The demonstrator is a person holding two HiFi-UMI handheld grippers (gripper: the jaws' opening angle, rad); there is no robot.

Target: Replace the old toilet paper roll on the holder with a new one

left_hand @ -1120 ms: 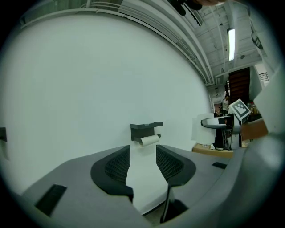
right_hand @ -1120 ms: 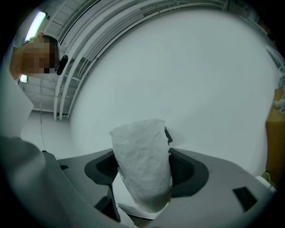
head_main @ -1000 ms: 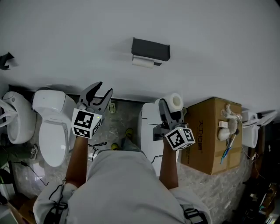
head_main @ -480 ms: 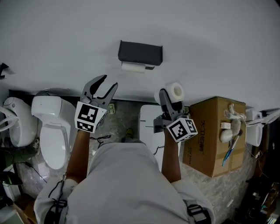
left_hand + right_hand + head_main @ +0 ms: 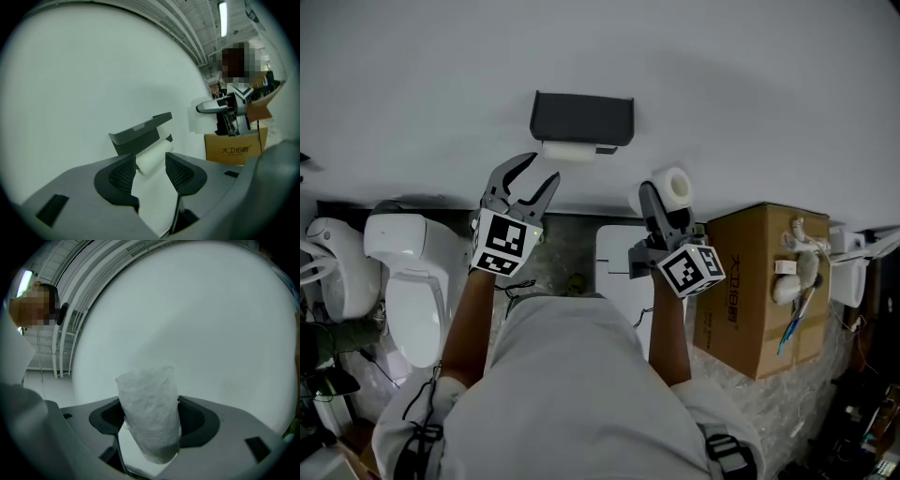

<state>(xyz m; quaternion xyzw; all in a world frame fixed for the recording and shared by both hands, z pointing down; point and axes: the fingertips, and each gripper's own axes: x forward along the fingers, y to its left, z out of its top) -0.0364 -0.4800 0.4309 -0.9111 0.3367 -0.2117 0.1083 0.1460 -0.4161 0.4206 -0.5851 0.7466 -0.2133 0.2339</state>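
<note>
Left claw [image 5: 539, 169] and right claw [image 5: 666, 194] nearer holder [image 5: 581, 119]; left's empty jaws wider.

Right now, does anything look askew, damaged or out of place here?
Nothing stands out. The holder sits level on the wall with the old roll under it. The right gripper holds the wrapped new roll; the left gripper, whose jaws have just been opening, is empty.

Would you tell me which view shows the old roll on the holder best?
The left gripper view: the old roll sits large and close under the holder. The head view shows it only as a small white strip. The right gripper view misses it, showing the new roll.
</note>
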